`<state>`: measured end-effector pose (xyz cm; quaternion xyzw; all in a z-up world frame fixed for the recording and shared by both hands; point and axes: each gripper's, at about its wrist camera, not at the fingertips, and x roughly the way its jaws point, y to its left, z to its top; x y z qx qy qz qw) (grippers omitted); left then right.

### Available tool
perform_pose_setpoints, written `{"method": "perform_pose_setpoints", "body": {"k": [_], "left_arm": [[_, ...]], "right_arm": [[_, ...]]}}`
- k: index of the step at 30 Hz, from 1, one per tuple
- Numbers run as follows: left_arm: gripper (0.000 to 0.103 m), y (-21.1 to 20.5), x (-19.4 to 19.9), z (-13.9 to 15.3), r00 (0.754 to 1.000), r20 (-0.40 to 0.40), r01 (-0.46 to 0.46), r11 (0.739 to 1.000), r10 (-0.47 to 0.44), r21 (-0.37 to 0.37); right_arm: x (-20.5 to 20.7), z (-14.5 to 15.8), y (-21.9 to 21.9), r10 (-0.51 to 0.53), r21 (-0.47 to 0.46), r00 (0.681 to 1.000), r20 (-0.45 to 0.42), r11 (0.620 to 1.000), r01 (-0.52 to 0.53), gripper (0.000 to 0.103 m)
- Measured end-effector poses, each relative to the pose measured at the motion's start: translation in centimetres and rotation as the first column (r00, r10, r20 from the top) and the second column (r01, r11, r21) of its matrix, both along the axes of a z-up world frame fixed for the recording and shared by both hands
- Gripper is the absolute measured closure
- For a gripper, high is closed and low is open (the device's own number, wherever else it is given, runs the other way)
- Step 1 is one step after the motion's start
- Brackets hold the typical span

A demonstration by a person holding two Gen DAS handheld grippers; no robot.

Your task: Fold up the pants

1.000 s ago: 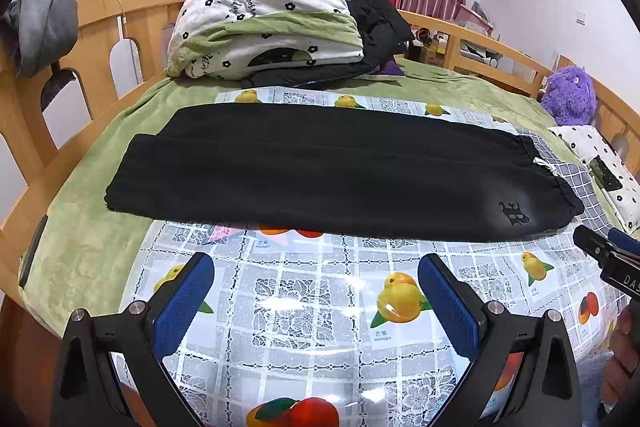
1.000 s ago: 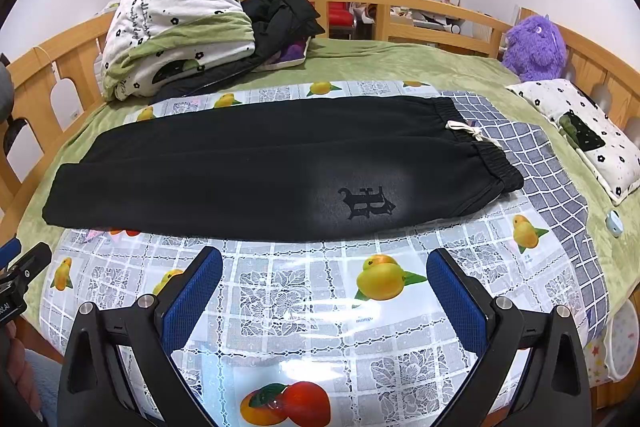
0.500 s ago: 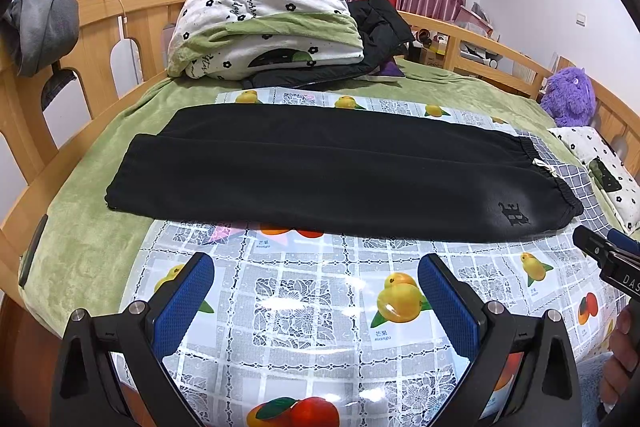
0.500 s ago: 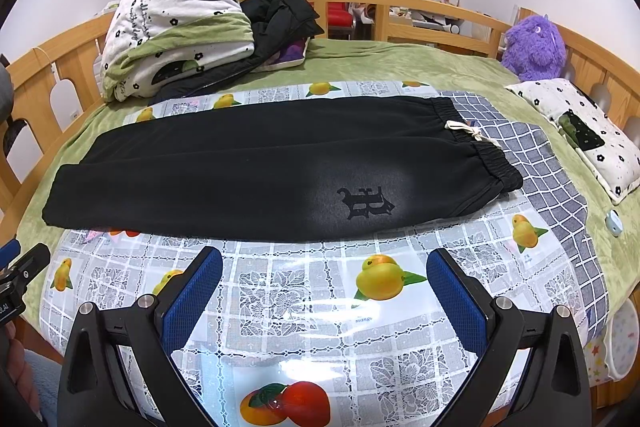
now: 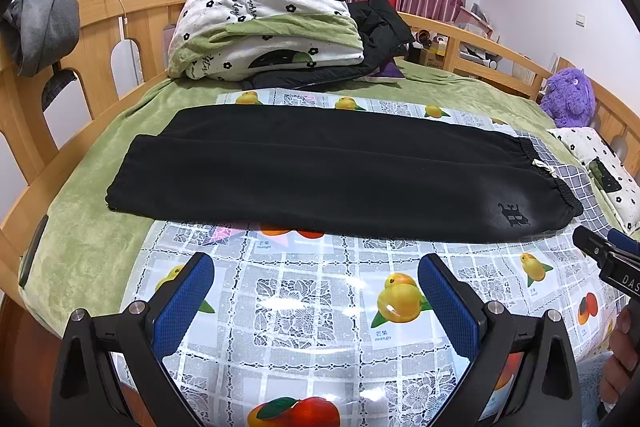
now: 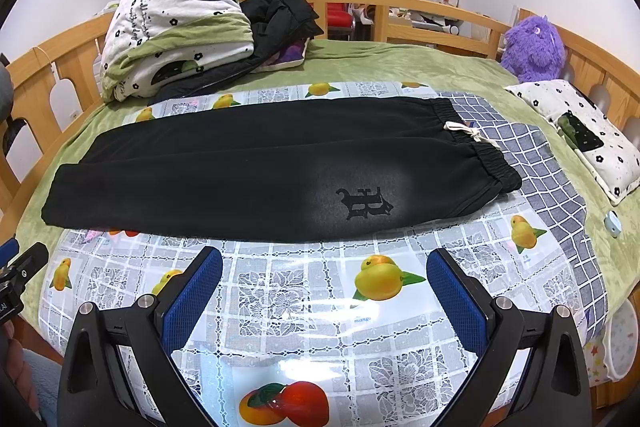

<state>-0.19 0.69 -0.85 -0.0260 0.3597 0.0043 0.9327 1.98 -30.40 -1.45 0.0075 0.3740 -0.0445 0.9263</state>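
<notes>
Black pants lie flat across the bed, one leg folded over the other, waistband with a white drawstring to the right and cuffs to the left. A dark logo marks the near side by the waist. My left gripper hangs open over the fruit-print plastic cloth, short of the pants' near edge. Just as open, my right gripper hovers in front of the logo. Nothing sits between either pair of blue pads. The right gripper's tip shows at the left wrist view's right edge.
A folded floral quilt and a black jacket are piled at the far side. A purple plush toy and a small pillow lie to the right. Wooden rails ring the bed. A grey cap hangs at left.
Both views have shifted very slightly, as if the grippers drew back a little. The pants have not moved and both grippers stay open.
</notes>
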Motion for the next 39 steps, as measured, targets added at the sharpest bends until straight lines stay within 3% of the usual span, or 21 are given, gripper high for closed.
{"method": "perform_pose_setpoints", "body": {"k": [13,23,26,29,31,36,39], "left_arm": [[0.000,0.1,0.0,0.0,1.000,0.002,0.001,1.000,-0.001,-0.003],[0.000,-0.2,0.4,0.0,1.000,-0.001,0.010,0.999,-0.010,-0.034],[0.000,0.6,0.3,0.6,0.999,0.031,-0.010,0.997,0.012,-0.078],[0.000,1.3,0.4,1.4,0.998,0.051,-0.029,0.993,0.035,-0.115],[0.000,1.7,0.4,2.3,0.997,0.055,-0.039,0.993,0.046,-0.114],[0.000,3.6,-0.3,5.0,0.992,0.104,-0.065,0.994,0.074,-0.083],[0.001,5.8,-0.3,5.8,0.992,0.095,-0.077,0.992,0.086,-0.097]], "right_arm": [[-0.6,0.3,0.7,0.024,-0.042,1.000,0.017,0.999,-0.023,0.002],[-0.4,0.8,0.0,-0.031,-0.066,0.999,0.029,0.997,0.033,0.002],[-0.8,1.4,-0.5,-0.032,-0.005,0.998,0.060,0.999,0.032,0.002],[-1.2,2.2,-1.4,0.019,0.145,0.996,0.084,0.989,-0.031,0.002],[-1.4,2.9,-1.7,0.019,0.172,0.996,0.083,0.985,-0.033,0.002],[-2.8,5.3,-2.0,0.065,0.102,0.988,0.141,0.992,-0.080,0.002],[-3.3,6.6,-3.1,0.075,0.064,0.981,0.181,0.994,-0.088,0.002]]}}
